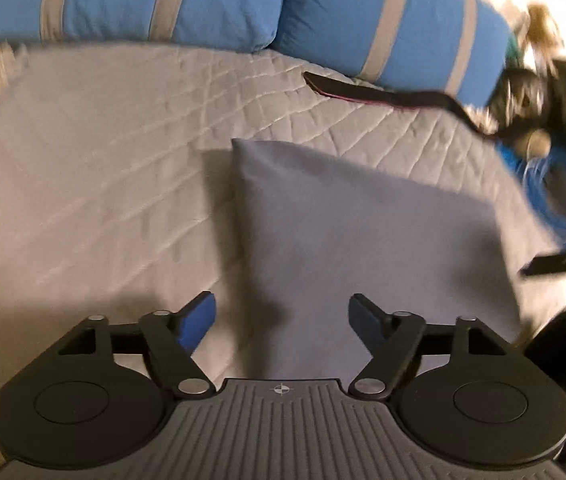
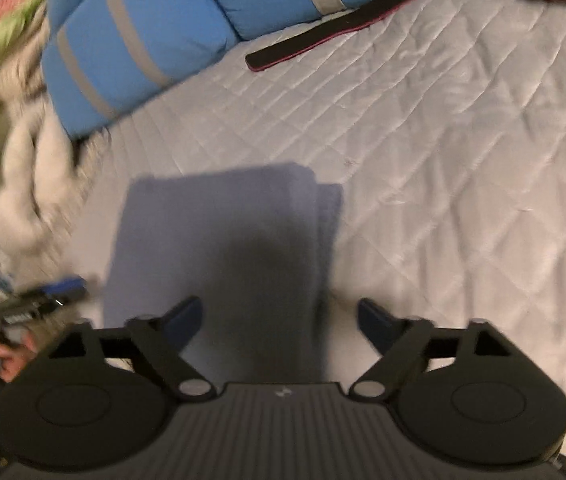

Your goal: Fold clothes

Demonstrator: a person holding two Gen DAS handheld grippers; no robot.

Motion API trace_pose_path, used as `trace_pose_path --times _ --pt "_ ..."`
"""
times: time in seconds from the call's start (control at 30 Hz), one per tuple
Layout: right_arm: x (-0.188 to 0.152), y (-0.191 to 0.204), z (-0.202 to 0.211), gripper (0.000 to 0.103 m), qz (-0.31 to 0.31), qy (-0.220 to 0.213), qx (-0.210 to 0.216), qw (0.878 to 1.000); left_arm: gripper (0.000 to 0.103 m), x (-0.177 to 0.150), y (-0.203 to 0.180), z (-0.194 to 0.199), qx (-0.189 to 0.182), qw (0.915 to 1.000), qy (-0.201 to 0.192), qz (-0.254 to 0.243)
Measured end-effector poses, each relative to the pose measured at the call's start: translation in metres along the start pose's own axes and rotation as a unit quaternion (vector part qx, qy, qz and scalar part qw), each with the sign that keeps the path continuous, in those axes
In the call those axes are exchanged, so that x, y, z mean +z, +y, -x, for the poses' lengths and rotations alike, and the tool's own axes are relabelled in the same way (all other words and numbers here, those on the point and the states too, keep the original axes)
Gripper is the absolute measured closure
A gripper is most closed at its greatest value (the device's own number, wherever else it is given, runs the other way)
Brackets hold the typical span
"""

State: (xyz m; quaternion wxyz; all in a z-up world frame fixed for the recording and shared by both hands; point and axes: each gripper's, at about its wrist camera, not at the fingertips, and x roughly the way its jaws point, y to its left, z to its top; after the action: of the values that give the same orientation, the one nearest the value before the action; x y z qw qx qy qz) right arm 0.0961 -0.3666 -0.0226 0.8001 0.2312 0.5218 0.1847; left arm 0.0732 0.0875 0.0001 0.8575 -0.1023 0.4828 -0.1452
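While the grey cloth (image 2: 219, 248) is lying on the quilted bed cover (image 2: 443, 160) as a neat rectangle with stacked layers showing at one edge, you are holding both the left gripper (image 1: 282, 320) and the right gripper (image 2: 279, 320) above it with fingers spread wide and gripping nothing. If you are reaching in again, a finger could be catching only the top layer and dragging the fold open. Both views are blurring, so a fast hand could be missing its aim.

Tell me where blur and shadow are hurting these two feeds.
Left wrist view: motion blur smears the right edge; a gripper shadow crosses the folded grey cloth. Right wrist view: the clothes pile at left is streaked, and a dark shadow covers the cloth's near half.
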Motion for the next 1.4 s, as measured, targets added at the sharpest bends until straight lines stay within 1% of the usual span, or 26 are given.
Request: trace_pose_path --times 0.07,0.17,0.27,0.33,0.4,0.47,0.5,0.53,0.57,0.6,0.67,0.7,0.73,0.77,0.8,0.83,0.87,0.9,0.93,1.03,1.13,1.3,1.4 --pt "0.007 -0.003 -0.014 0.007 -0.019 0.006 0.01 1.0 0.028 0.004 0.011 -0.015 -0.018 0.999 0.013 0.039" --pt "0.012 -0.005 -0.033 0.007 -0.023 0.009 0.006 1.0 0.027 0.003 0.028 -0.035 -0.053 0.9936 0.033 0.095" --pt "0.011 -0.013 -0.048 0.007 -0.036 0.019 0.033 0.999 0.022 0.003 0.035 -0.038 -0.075 0.9899 0.029 0.116" --pt "0.01 -0.018 -0.053 0.004 -0.042 0.018 0.053 0.998 0.017 0.003 0.038 -0.04 -0.093 0.9864 0.028 0.132" --pt "0.01 -0.02 -0.055 0.003 -0.048 0.015 0.069 0.996 0.017 0.005 0.04 -0.045 -0.12 0.981 0.03 0.149" --pt "0.012 -0.022 -0.057 0.003 -0.055 0.016 0.079 0.995 0.017 0.007 0.041 -0.052 -0.154 0.9737 0.042 0.163" --pt "0.012 -0.023 -0.058 0.006 -0.06 0.016 0.086 0.994 0.017 0.007 0.041 -0.056 -0.156 0.9724 0.046 0.167" --pt "0.011 -0.022 -0.058 0.007 -0.059 0.016 0.087 0.994 0.017 0.006 0.04 -0.059 -0.154 0.9729 0.044 0.167" --pt "0.011 -0.02 -0.059 0.008 -0.053 0.016 0.08 0.995 0.017 0.006 0.038 -0.062 -0.153 0.9738 0.043 0.163" --pt "0.01 -0.018 -0.06 0.01 -0.047 0.015 0.073 0.996 0.017 0.006 0.037 -0.063 -0.152 0.9746 0.041 0.159" --pt "0.008 -0.014 -0.061 0.021 -0.035 0.015 0.059 0.998 0.019 0.005 0.036 -0.064 -0.151 0.9754 0.04 0.155" --pt "0.007 -0.012 -0.061 0.032 -0.029 0.014 0.052 0.998 0.026 0.005 0.036 -0.064 -0.147 0.9765 0.04 0.153" --pt "0.006 -0.01 -0.062 0.045 -0.023 0.014 0.045 0.999 0.04 0.005 0.037 -0.063 -0.14 0.978 0.04 0.15" --pt "0.006 -0.008 -0.062 0.049 -0.016 0.012 0.038 0.999 0.047 0.004 0.037 -0.062 -0.13 0.9796 0.041 0.147" --pt "0.004 -0.006 -0.061 0.053 -0.009 0.008 0.031 0.999 0.061 0.004 0.039 -0.06 -0.119 0.9813 0.042 0.145" --pt "0.003 -0.004 -0.061 0.058 -0.001 0.004 0.023 1.0 0.069 0.003 0.041 -0.059 -0.115 0.9814 0.043 0.147" --pt "0.002 -0.002 -0.06 0.06 0.005 0.001 0.018 1.0 0.07 0.002 0.044 -0.058 -0.113 0.981 0.043 0.151" --pt "0.002 -0.001 -0.06 0.063 0.01 -0.001 0.014 1.0 0.074 0.001 0.046 -0.058 -0.114 0.9807 0.043 0.153" --pt "0.001 0.0 -0.059 0.066 0.016 -0.004 0.011 1.0 0.076 0.001 0.045 -0.057 -0.112 0.9815 0.042 0.15" --pt "-0.001 0.004 -0.057 0.07 0.038 -0.011 0.004 0.999 0.077 0.001 0.04 -0.056 -0.1 0.9856 0.038 0.131" --pt "-0.002 0.006 -0.056 0.071 0.053 -0.015 0.002 0.998 0.077 0.001 0.038 -0.056 -0.097 0.9865 0.037 0.127" --pt "-0.003 0.006 -0.056 0.072 0.057 -0.017 0.004 0.998 0.077 0.0 0.038 -0.055 -0.096 0.9871 0.035 0.123" --pt "-0.003 0.006 -0.056 0.072 0.057 -0.018 0.005 0.998 0.077 0.0 0.033 -0.054 -0.087 0.9902 0.033 0.105"
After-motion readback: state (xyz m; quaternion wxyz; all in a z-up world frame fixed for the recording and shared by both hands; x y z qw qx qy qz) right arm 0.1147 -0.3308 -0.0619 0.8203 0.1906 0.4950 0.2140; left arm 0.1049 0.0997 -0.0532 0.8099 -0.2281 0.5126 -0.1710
